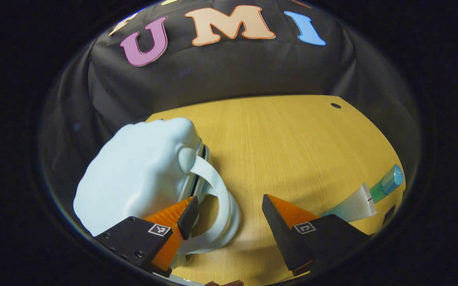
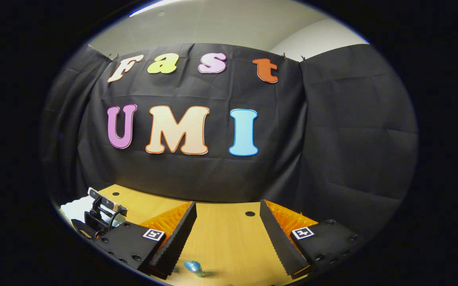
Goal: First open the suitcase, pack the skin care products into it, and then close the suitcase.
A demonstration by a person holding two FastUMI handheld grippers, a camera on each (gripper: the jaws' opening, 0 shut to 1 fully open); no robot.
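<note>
1. Left gripper view: suitcase (image 1: 141, 174), pale blue, sits on the table (image 1: 292, 139) at lower left of frame. It is closed; contents can't be seen.
2. Its handle (image 1: 221, 198) loops out toward frame centre-bottom.
3. Left gripper (image 1: 227, 210): jaws wide apart, clamped on nothing. One finger (image 1: 187, 216) sits at the handle loop; contact unclear.
4. Tube (image 1: 372, 194) lies flat at right edge of frame, long axis running lower left to upper right, blue cap end pointing up-right toward the table edge.
5. Right gripper view: right gripper (image 2: 227, 222) has its jaws apart, holding nothing, above the table.
6. Tube cap (image 2: 193, 268) visible at bottom centre, between the fingers' lower ends.
7. Suitcase shows as a pale patch at lower left, behind the other gripper's hardware.
</note>
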